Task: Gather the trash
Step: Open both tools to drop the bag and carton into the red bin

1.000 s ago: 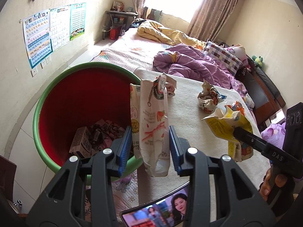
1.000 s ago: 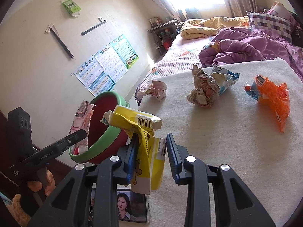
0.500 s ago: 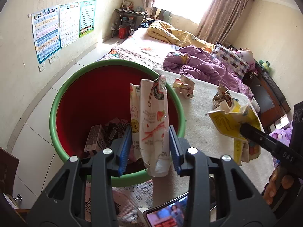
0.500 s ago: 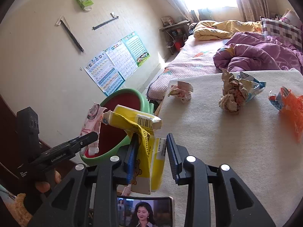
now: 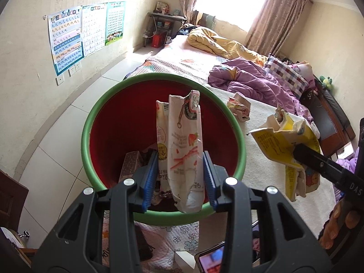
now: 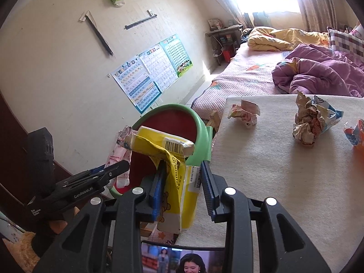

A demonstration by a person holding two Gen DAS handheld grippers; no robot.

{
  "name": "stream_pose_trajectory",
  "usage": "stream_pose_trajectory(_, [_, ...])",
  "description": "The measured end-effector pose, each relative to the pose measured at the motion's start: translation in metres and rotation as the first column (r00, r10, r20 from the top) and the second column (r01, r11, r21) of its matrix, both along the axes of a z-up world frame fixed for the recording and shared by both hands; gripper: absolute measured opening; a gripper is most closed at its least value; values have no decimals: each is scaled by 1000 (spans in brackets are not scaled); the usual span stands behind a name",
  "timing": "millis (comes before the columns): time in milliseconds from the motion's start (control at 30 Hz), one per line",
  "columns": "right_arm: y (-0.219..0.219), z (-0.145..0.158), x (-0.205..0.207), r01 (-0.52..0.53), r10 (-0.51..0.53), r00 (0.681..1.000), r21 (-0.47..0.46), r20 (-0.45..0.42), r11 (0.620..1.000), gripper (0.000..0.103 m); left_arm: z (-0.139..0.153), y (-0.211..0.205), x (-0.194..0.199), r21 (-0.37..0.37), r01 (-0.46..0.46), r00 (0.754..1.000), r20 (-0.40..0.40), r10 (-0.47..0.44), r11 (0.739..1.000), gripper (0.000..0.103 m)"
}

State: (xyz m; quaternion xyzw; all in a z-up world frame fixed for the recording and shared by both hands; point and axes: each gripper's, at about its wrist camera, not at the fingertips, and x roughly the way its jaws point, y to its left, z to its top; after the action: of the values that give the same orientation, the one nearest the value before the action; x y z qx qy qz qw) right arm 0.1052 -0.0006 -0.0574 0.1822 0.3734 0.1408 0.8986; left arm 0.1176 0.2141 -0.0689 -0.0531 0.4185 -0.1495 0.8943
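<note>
My left gripper [image 5: 179, 170] is shut on a flattened white and pink strawberry milk carton [image 5: 182, 141], held upright over the mouth of the red bin with a green rim [image 5: 163, 216]. Several crushed cartons [image 5: 130, 166] lie at the bin's bottom. My right gripper [image 6: 182, 177] is shut on a crumpled yellow carton [image 6: 175, 159], beside the bin's rim [image 6: 202, 132] at the table's left edge. In the right wrist view the left gripper [image 6: 113, 169] and its pink carton [image 6: 120, 159] show at the left. The left wrist view shows the right gripper [image 5: 318, 163] with the yellow carton [image 5: 289, 145].
On the cream table cloth [image 6: 273, 182] lie a small crumpled wrapper [image 6: 244, 113], a brown and blue crumpled bag [image 6: 311, 120] and an orange bag [image 6: 355, 132]. A phone [image 6: 182, 259] with a lit screen lies at the near edge. A bed with purple bedding [image 5: 250, 82] stands behind.
Both grippers have moved left toward the bin with their cartons. The strawberry carton now hangs over the bin's opening, and the yellow carton is closer to the rim.
</note>
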Motion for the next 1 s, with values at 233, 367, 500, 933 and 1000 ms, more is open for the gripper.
stream_pose_trajectory(233, [9,-2,5,-15,15,1000,1,-2,1000,31,-4,6,3,11,-15,1000,-10,15,1000,36])
stream_pose_trajectory(367, [13,-2,7,-20,20,1000,0,1,1000,31,-6,11,4,16,-22,1000,-11,22,1000,36])
stream_pose_trajectory(500, [15,1,10,-16,16,1000,-1,11,1000,31,-8,15,6,17,-29,999,-20,30,999,36])
stream_pose_trajectory(933, [26,6,26,-42,42,999,-16,22,999,31,-12,10,9,34,-18,999,-37,19,999,36])
stream_pose_trajectory(1000, [27,6,30,-42,42,999,-5,21,999,32,-13,10,9,36,-20,999,-40,21,999,36])
